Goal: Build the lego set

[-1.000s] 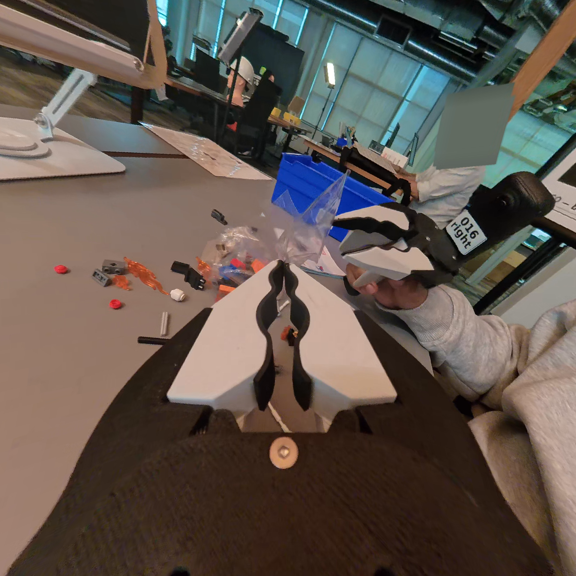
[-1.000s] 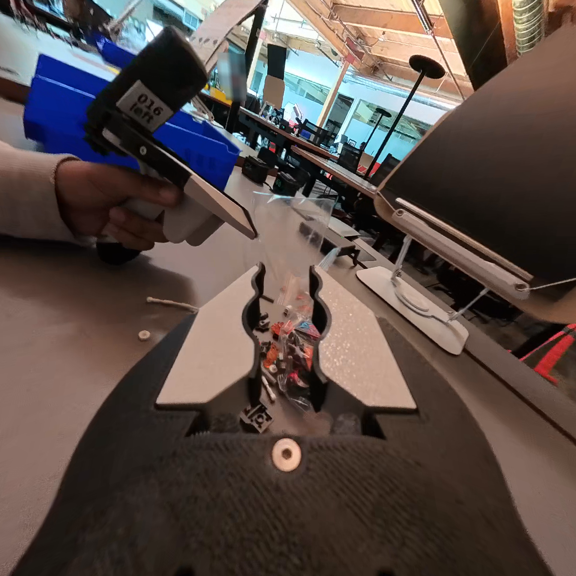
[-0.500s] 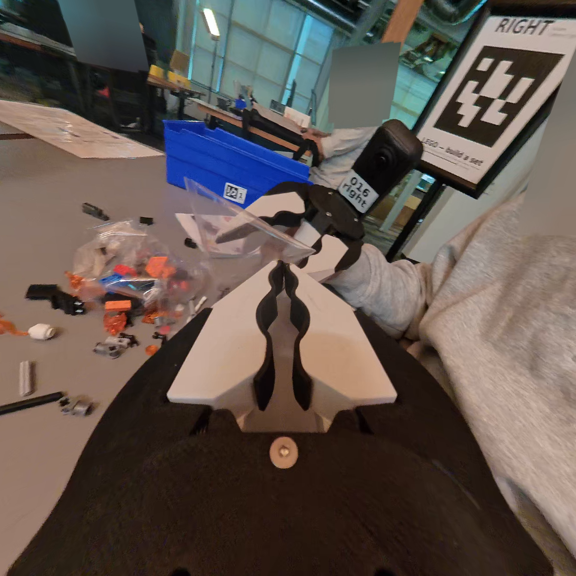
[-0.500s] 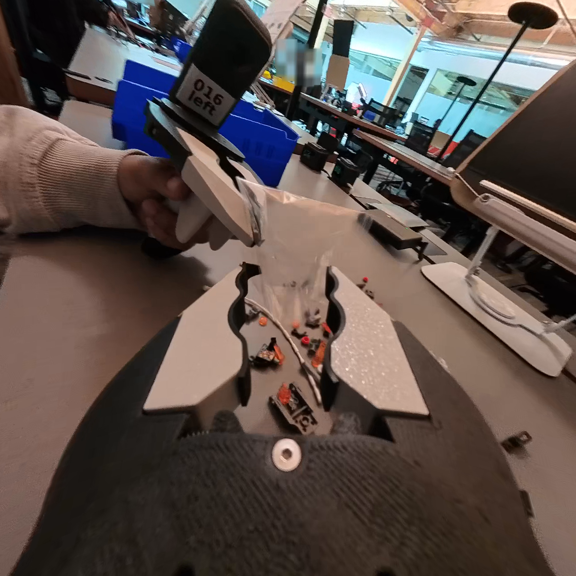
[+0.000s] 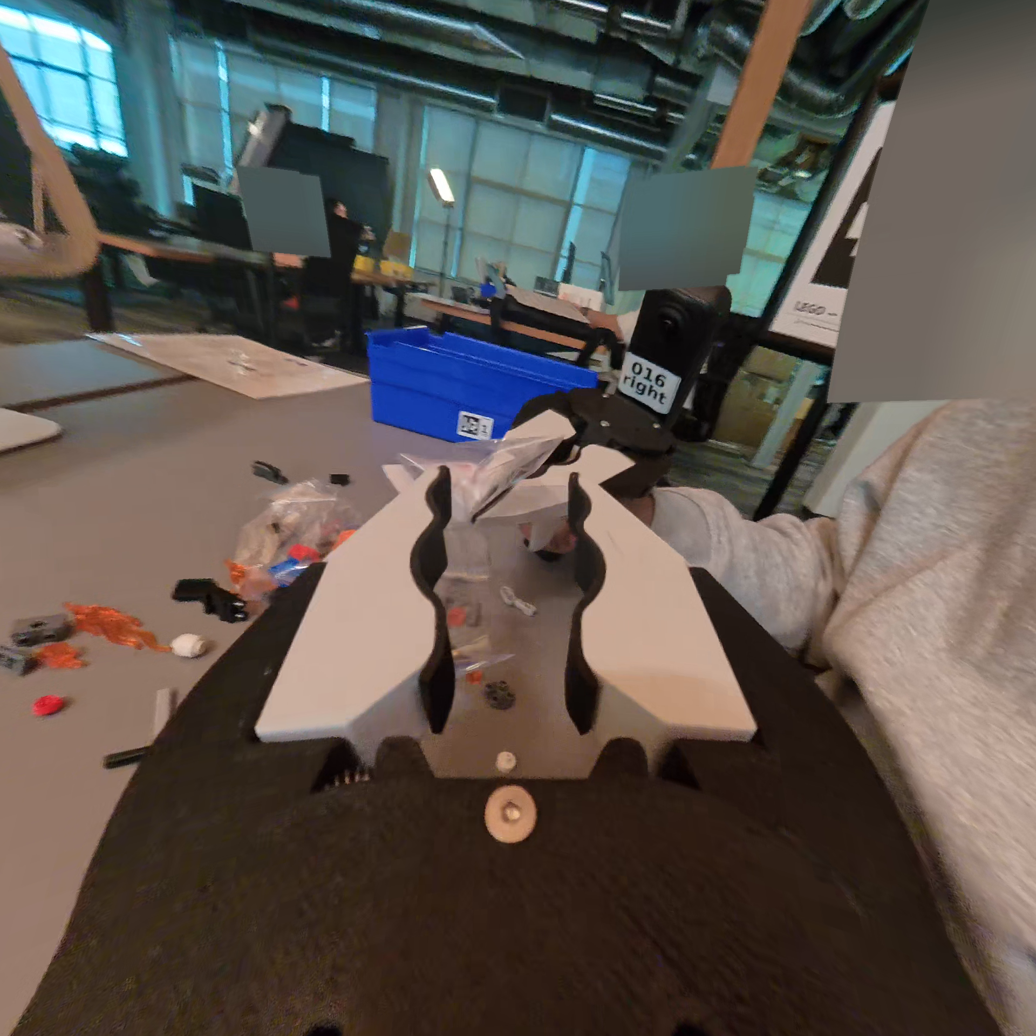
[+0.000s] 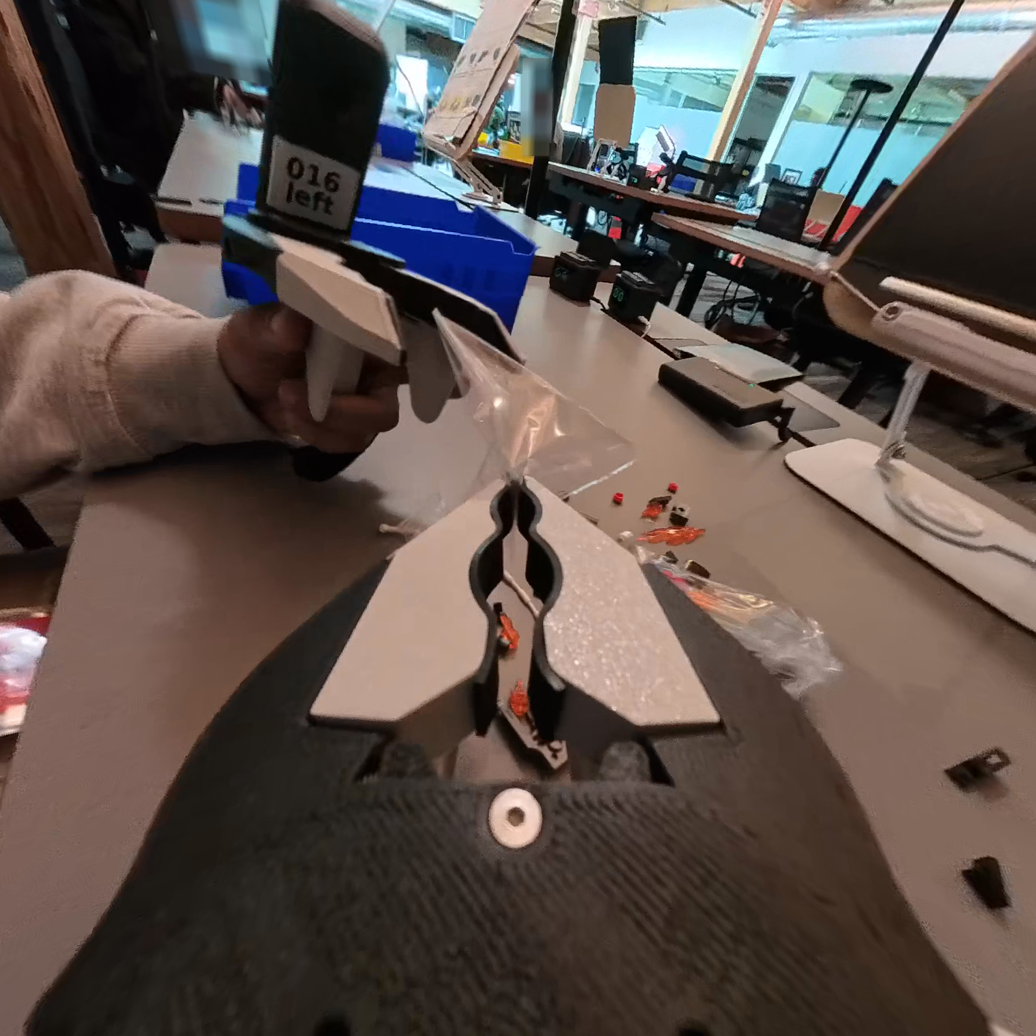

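While both grippers meet over the grey table (image 5: 140, 504), a clear empty bag (image 6: 538, 426) hangs between them.

At 9 o'clock in the left wrist view lie loose lego pieces (image 5: 106, 622); at 11 o'clock lies a full parts bag (image 5: 297, 527). The left gripper (image 5: 507, 488) has its fingers wide apart, the empty bag just in front. At 1 o'clock the right gripper (image 6: 517, 493) pinches this bag with closed tips. A blue bin (image 5: 448, 387) stands behind.

Open workshop: tall windows (image 5: 504, 224), exposed ceiling ducts (image 5: 644, 129), wooden desks (image 6: 673, 207).
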`<state>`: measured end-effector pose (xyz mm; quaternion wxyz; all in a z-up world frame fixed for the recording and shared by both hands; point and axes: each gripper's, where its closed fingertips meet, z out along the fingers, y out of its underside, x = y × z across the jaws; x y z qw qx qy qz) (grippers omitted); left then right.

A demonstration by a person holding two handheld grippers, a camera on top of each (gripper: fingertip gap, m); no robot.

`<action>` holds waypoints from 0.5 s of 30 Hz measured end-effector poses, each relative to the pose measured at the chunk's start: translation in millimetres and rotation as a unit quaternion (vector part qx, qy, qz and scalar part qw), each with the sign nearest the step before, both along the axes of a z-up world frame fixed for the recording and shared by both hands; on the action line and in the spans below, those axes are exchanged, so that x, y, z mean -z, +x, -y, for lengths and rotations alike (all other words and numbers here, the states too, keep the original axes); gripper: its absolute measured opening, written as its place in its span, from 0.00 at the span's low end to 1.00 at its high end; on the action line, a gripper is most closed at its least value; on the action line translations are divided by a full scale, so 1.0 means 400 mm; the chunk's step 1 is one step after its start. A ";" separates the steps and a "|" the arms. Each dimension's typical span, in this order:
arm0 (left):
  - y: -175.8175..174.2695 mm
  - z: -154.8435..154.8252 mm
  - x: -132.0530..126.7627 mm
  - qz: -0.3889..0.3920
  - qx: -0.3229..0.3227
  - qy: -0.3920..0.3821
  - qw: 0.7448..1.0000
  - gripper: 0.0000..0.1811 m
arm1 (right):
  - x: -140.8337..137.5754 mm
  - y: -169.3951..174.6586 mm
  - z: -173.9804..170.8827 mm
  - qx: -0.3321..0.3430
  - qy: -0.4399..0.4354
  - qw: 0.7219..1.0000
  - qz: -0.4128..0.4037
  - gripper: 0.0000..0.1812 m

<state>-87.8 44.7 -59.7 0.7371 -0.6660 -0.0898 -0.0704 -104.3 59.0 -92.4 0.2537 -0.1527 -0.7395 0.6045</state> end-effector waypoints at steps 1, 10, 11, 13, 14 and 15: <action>-0.006 0.000 0.003 -0.013 -0.014 -0.006 1.000 0.23 | -0.003 -0.002 -0.003 -0.001 -0.012 1.000 0.014 0.00; 0.027 -0.046 0.073 -0.113 -0.029 -0.094 0.989 0.45 | -0.095 0.045 -0.022 -0.120 -0.198 0.963 0.140 0.00; 0.028 -0.046 0.073 -0.113 -0.027 -0.095 0.989 0.45 | -0.105 0.050 -0.027 -0.132 -0.215 0.957 0.146 0.00; 0.031 -0.044 0.072 -0.109 -0.020 -0.090 0.990 0.43 | -0.121 0.058 -0.034 -0.155 -0.245 0.943 0.164 0.00; 0.030 -0.043 0.072 -0.107 -0.019 -0.091 0.990 0.42 | -0.127 0.060 -0.037 -0.162 -0.256 0.938 0.169 0.00; 0.028 -0.043 0.074 -0.108 -0.021 -0.092 0.990 0.41 | -0.131 0.061 -0.040 -0.165 -0.261 0.936 0.170 0.00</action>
